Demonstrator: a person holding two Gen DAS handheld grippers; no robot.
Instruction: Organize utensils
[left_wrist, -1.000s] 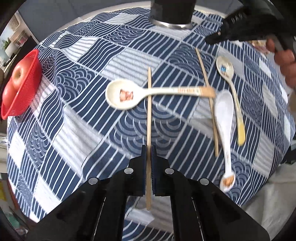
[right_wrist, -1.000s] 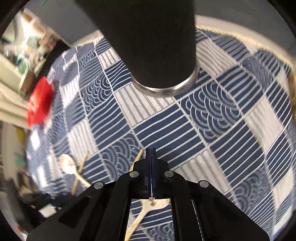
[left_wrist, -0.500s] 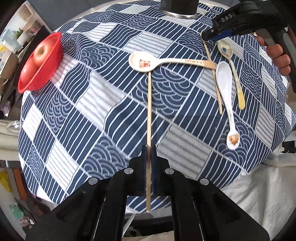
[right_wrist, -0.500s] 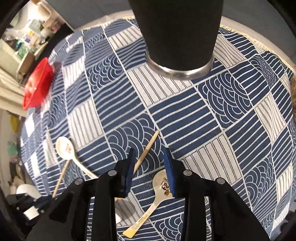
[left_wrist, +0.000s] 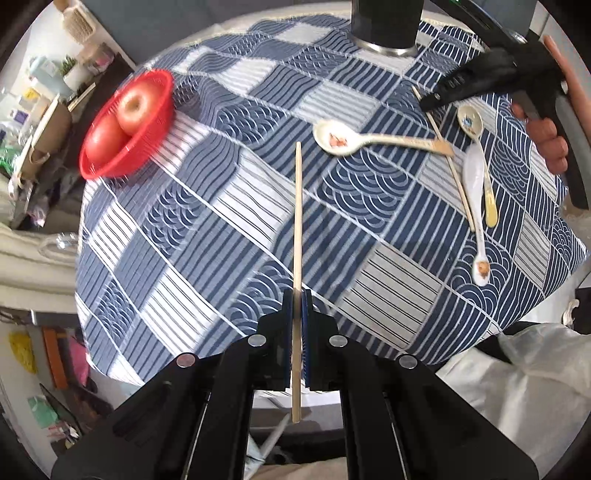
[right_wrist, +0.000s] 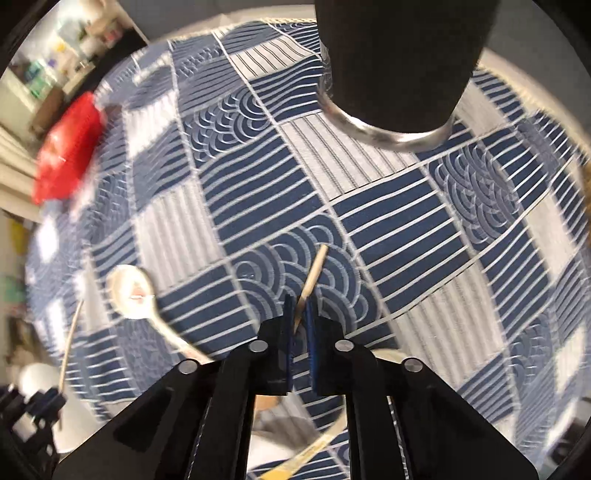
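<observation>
Bright, even daylight in both fisheye views, with strong bulging at the edges. The right wrist view is motion-blurred, smearing the red plastic basket (right_wrist: 68, 147); the left is sharper.

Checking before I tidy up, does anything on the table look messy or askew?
Yes. The spoons and a chopstick lie crossed in a loose heap at the cloth's right side, the cream spoon resting over the chopstick. Nothing looks spilled or broken.
</observation>
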